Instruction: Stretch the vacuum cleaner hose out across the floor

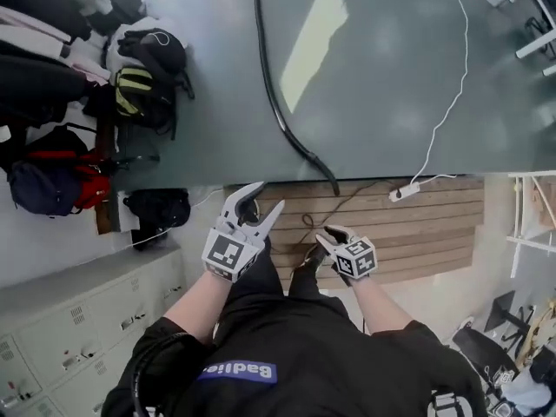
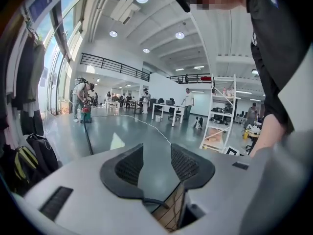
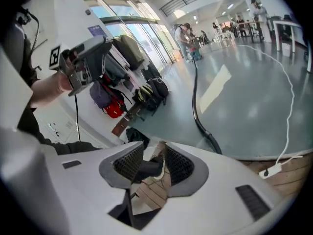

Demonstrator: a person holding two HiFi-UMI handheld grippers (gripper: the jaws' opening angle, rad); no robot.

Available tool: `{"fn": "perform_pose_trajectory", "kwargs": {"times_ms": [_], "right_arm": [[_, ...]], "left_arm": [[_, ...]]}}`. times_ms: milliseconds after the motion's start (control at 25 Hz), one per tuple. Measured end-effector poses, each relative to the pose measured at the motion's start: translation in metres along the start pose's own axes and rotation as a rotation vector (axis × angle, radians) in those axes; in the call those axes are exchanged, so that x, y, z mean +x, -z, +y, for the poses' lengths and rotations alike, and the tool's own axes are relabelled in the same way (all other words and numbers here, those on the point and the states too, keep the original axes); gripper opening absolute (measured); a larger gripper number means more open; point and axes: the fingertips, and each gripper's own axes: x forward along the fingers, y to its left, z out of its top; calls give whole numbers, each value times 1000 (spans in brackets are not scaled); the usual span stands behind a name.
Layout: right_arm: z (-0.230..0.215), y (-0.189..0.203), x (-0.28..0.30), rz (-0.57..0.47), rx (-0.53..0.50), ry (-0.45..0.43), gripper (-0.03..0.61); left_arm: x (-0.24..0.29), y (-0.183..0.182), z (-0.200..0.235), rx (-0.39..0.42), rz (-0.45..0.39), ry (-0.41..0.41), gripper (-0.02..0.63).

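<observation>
Head view: the left tongs (image 1: 265, 200) and the right tongs (image 1: 326, 237) are held over the wooden platform (image 1: 417, 224), both open and empty. The black vacuum hose (image 1: 276, 102) lies on the grey floor (image 1: 373, 68), with its end at the platform's edge.

Left gripper view: the pads stand apart with nothing between them. The vacuum hose runs away to a red vacuum cleaner (image 2: 86, 114).

Right gripper view: the pads stand apart, with only a shoe (image 3: 149, 169) showing beyond them.

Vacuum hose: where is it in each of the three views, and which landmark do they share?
Head view: the vacuum hose runs from top centre down to the wooden platform.
Left gripper view: a thin black line, upper left of the jaws.
Right gripper view: it curves down the centre, above the jaws.
Shared: the white cable.
</observation>
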Motion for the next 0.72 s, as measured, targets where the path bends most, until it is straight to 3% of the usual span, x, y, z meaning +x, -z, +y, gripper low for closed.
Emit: {"fn": "perform_pose_trajectory", "kwargs": {"times_ms": [360,520,720], "right_arm": [[119,-161,-148,-374,-315,-127,141],[188,-188,-211,-491,-428,-224,131],[242,-202,-266,-599,-498,-288,94]], "left_arm": [[-45,-96,-70,-47,-154,21,186],[-73,-122,-106,-131,-216,51,159],[-106,-138,-124,-129,-270,26,66]]}}
